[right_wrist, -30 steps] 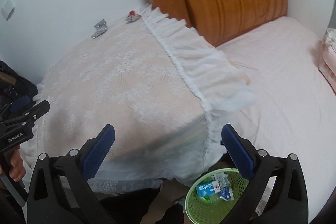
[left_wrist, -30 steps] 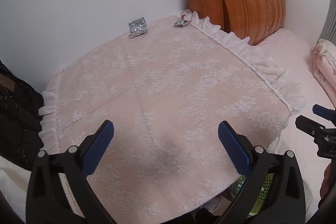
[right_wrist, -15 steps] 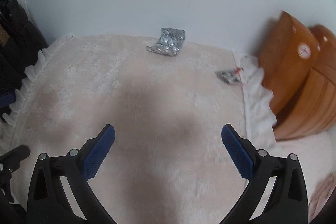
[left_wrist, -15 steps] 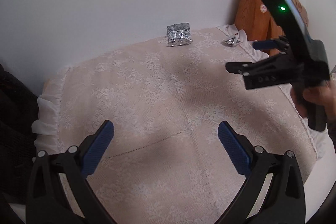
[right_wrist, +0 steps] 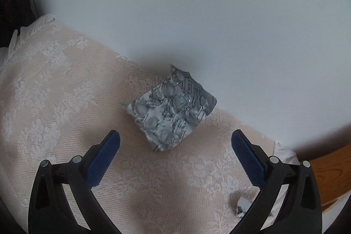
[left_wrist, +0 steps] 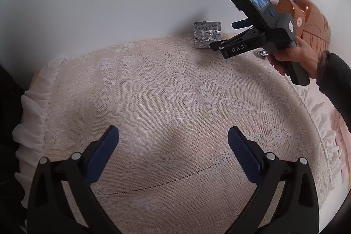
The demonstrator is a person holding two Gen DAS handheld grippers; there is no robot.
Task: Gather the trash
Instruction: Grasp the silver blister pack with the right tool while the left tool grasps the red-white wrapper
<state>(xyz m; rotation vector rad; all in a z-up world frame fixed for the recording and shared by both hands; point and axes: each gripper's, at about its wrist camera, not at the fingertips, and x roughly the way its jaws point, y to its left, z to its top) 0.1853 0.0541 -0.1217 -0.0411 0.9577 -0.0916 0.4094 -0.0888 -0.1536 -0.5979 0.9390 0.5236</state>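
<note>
I have the right gripper [right_wrist: 175,146] spread wide and empty, hovering just short of the crumpled foil blister pack [right_wrist: 172,108], which lies on the lace-covered bench [right_wrist: 65,91] with its far corner against the white wall [right_wrist: 197,14]. The pack sits roughly centred between my fingers but turned on the diagonal, so I judge the clean way is to come in low, straddle its narrower width and pinch across the near corner without snagging the lace. Foil like this is thin and springy; a firm closing should hold it. A smaller foil scrap [right_wrist: 242,207] lies near my right finger, for a later pass. My left gripper [left_wrist: 173,155] rests apart over bare cloth, likewise spread and holding nothing.
</note>
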